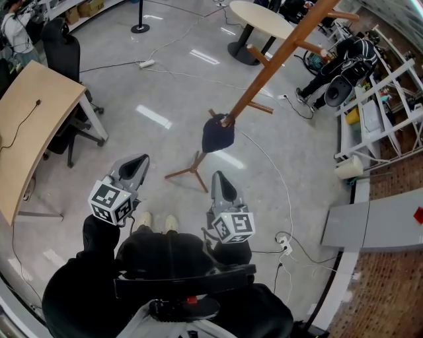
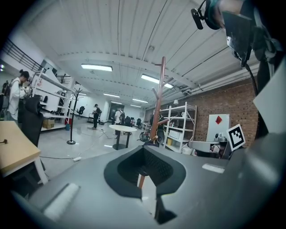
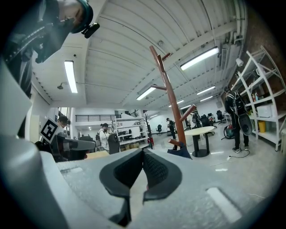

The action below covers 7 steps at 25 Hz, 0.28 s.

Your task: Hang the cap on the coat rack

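A brown wooden coat rack [image 1: 277,59] stands on the shiny floor ahead of me, its pole leaning up to the right in the head view. A dark navy cap [image 1: 217,134] hangs on a low peg of the rack. My left gripper [image 1: 139,160] and right gripper [image 1: 218,177] are held close to my body, well short of the rack, both shut with nothing between the jaws. In the right gripper view the cap [image 3: 181,153] shows low on the rack [image 3: 166,85], just past the gripper [image 3: 143,152]. The left gripper view shows the rack [image 2: 159,98] beyond the gripper [image 2: 144,150].
A curved wooden desk [image 1: 26,125] and a black chair [image 1: 63,53] stand at the left. A round table [image 1: 261,16] is behind the rack, with a bending person [image 1: 344,59] and white shelving [image 1: 390,99] at the right. A power strip [image 1: 284,243] and cables lie on the floor.
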### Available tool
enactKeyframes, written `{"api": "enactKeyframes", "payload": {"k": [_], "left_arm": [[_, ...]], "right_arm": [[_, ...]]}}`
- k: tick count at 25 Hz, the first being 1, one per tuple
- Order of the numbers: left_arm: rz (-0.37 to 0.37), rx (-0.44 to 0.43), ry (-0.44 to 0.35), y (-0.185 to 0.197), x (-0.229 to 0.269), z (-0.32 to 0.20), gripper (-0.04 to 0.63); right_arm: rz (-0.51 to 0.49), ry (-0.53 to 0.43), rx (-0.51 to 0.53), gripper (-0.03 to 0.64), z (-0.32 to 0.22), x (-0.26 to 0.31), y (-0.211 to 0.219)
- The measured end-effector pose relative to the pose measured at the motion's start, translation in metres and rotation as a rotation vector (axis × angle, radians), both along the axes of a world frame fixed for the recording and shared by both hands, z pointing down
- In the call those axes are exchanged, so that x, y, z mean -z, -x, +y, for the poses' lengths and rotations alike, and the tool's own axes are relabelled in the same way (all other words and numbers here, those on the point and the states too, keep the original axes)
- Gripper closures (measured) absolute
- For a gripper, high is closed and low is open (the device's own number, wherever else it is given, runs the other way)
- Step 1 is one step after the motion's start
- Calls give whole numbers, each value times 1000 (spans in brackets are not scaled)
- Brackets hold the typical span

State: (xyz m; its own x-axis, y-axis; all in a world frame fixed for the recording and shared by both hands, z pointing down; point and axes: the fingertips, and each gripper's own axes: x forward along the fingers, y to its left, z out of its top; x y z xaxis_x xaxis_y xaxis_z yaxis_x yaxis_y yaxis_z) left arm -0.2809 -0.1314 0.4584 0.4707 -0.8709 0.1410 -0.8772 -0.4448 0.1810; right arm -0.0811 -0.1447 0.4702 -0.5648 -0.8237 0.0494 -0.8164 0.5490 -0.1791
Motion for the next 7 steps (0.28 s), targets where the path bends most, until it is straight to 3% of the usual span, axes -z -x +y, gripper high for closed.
{"api": "enactKeyframes", "payload": {"k": [7], "left_arm": [[-4, -2, 7, -2, -1, 2, 592]], "right_arm": [[-5, 2, 1, 614, 4, 1, 0]]}}
